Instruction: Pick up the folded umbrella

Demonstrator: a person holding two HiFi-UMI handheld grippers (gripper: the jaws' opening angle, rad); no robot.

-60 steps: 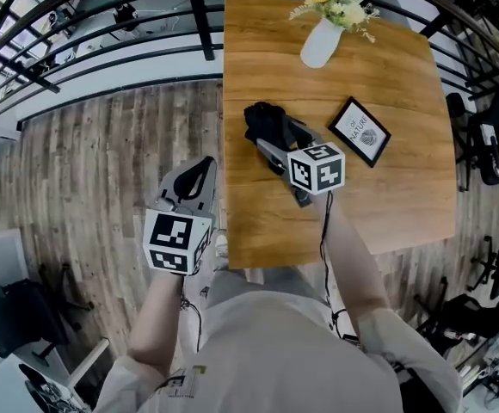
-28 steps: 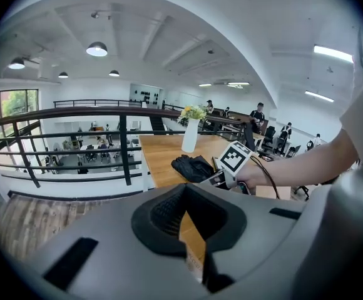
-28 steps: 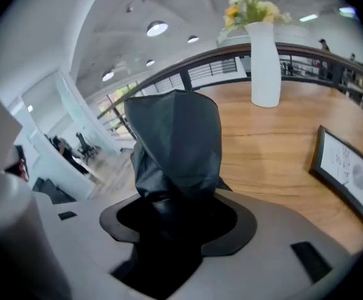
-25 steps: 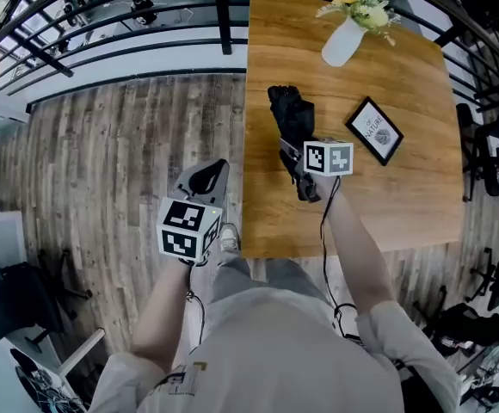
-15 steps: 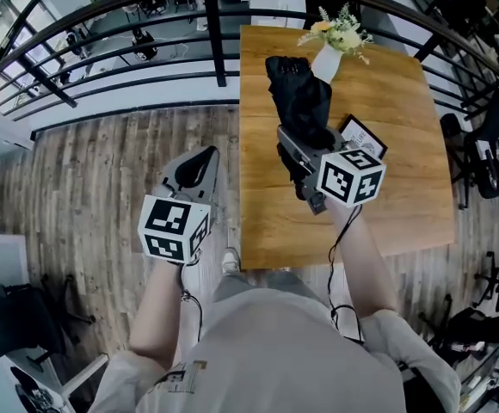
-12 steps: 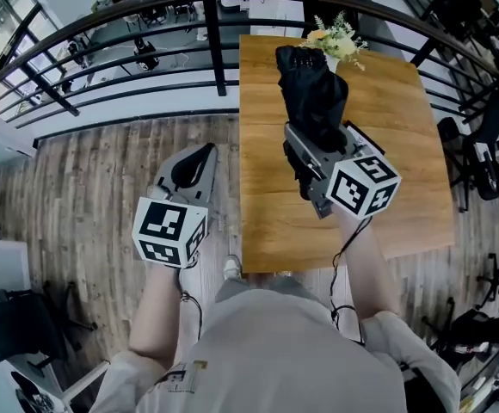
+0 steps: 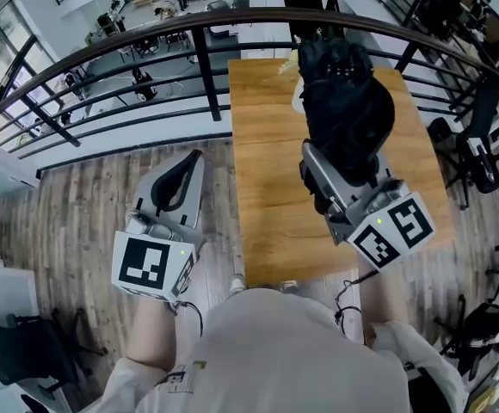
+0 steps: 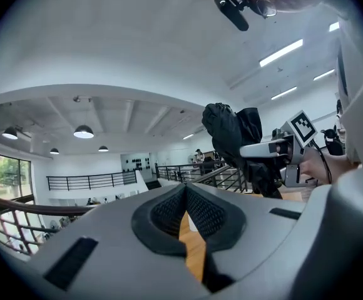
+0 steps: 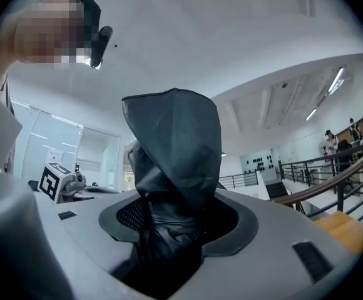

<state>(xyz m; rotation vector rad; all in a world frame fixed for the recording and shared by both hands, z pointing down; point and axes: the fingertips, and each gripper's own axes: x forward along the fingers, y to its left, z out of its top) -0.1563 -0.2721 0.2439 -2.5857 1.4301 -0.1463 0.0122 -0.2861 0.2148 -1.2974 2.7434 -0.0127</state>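
Observation:
The folded black umbrella [image 7: 344, 110] is off the wooden table [image 7: 267, 205] and held high, close under the head camera. My right gripper [image 7: 340, 172] is shut on its lower end, and the bunched fabric [image 9: 172, 161] rises out of the jaws of the right gripper [image 9: 175, 227]. My left gripper [image 7: 187, 166] hovers over the plank floor left of the table, with its pads together and nothing between them. The left gripper view shows that gripper [image 8: 184, 199] with the umbrella [image 8: 231, 133] and the right gripper [image 8: 275, 150] off to the right.
A black metal railing [image 7: 146, 54] curves round the far side of the table, with a lower floor beyond it. The umbrella hides most of the table's far end. Dark office chairs [image 7: 477, 140] stand at the right. The person's torso fills the bottom of the head view.
My right gripper has lifted the umbrella off the table and up toward the head camera. The left gripper has also risen, still shut and empty.

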